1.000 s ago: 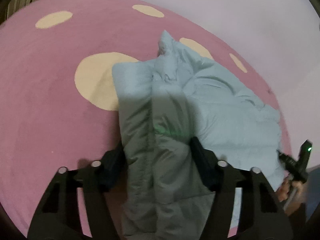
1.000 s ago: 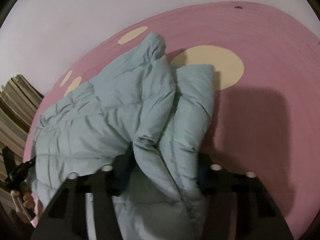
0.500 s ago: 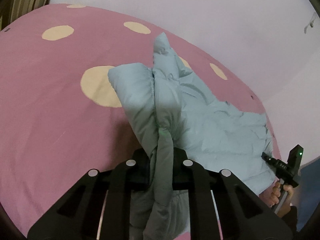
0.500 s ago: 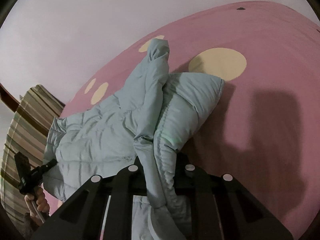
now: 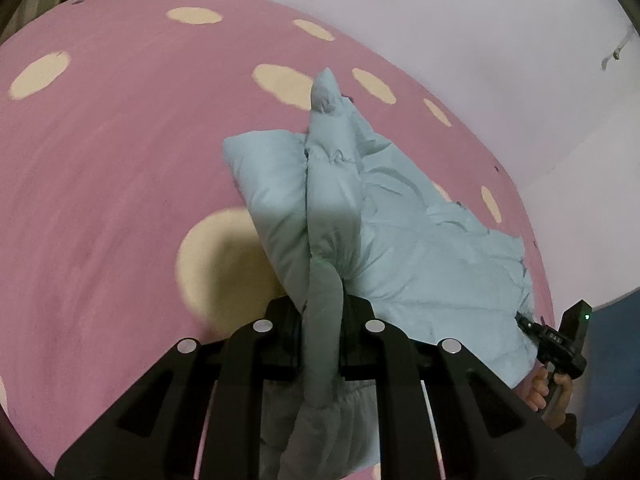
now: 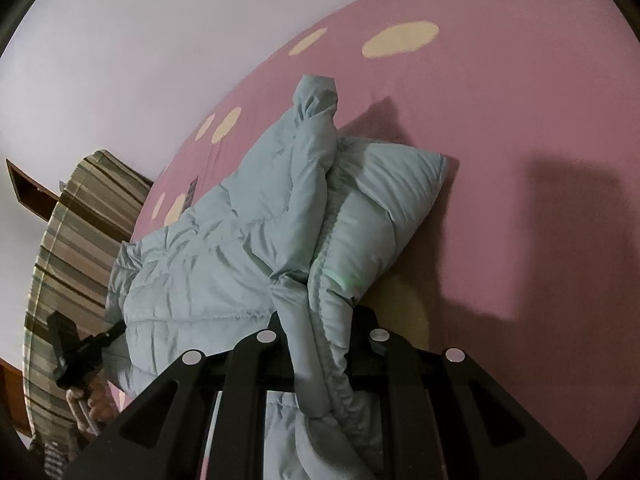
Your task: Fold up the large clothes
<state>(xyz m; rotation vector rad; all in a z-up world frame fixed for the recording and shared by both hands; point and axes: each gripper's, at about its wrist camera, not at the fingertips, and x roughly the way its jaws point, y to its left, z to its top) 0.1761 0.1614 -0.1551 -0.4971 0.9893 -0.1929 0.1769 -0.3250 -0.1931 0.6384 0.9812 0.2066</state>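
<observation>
Tongs first: the left tongs (image 5: pixel 320 340) are pinched narrow on a thick hem fold of the jacket (image 5: pixel 400 240), and the right tongs (image 6: pixel 320 344) are clamped just as narrow on another bunched edge of the same jacket (image 6: pixel 224 256). Each pair has padded cloth squeezed between its jaws, with loose hem hanging below the grip.

From the tongs outward, the jacket stretches away across the pink spotted bed (image 5: pixel 100 160). Its near edge is lifted off the bed; its far part, with a puffy sleeve or collar end, lies on the bed toward the wall (image 5: pixel 480 40). A large cream spot (image 5: pixel 216 260) sits just beside the jacket's left flank.

Judged from this, the step in hand is carrying the gripped edge over to make a fold. To do it well, keep both grips level with each other and the edge between them taut, so the padding does not sag into a twist. Carry the edge over the jacket's resting part, lower it squarely, and release only once the layers lie flat. The slippery shell could slide out, so keep firm pressure.
</observation>
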